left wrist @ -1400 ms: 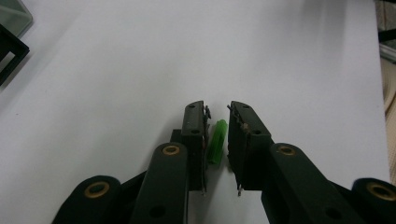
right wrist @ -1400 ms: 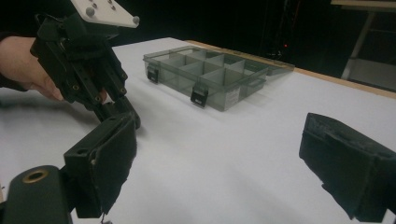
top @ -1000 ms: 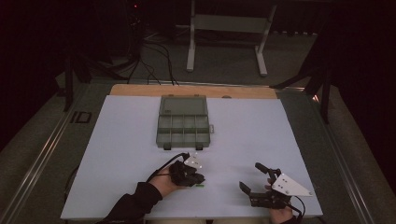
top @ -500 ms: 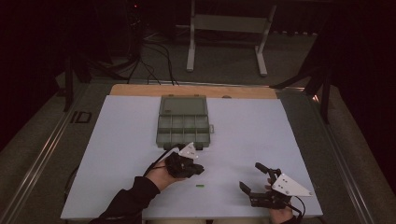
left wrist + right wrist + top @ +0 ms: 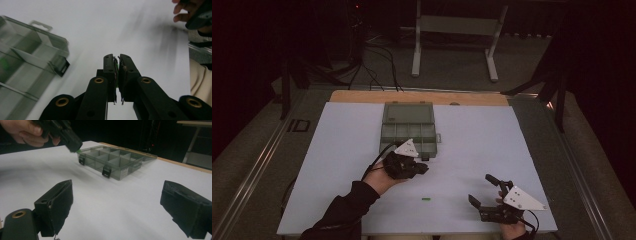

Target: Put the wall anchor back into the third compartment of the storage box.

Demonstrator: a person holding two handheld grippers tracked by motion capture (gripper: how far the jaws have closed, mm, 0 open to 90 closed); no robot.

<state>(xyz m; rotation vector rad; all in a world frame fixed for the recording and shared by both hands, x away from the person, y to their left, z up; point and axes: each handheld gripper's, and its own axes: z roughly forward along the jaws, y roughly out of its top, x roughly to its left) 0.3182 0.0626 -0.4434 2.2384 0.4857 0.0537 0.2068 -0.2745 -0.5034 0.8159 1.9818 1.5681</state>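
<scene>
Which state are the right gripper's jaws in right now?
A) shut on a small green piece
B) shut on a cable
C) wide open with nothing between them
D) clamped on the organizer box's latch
C: in the right gripper view the right gripper has its jaws far apart over the bare white table, with the organizer box lying well beyond them.

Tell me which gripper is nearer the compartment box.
Left. The left gripper hovers just off the compartment box at its near edge; the right gripper sits well apart, by the table's near right corner.
</scene>
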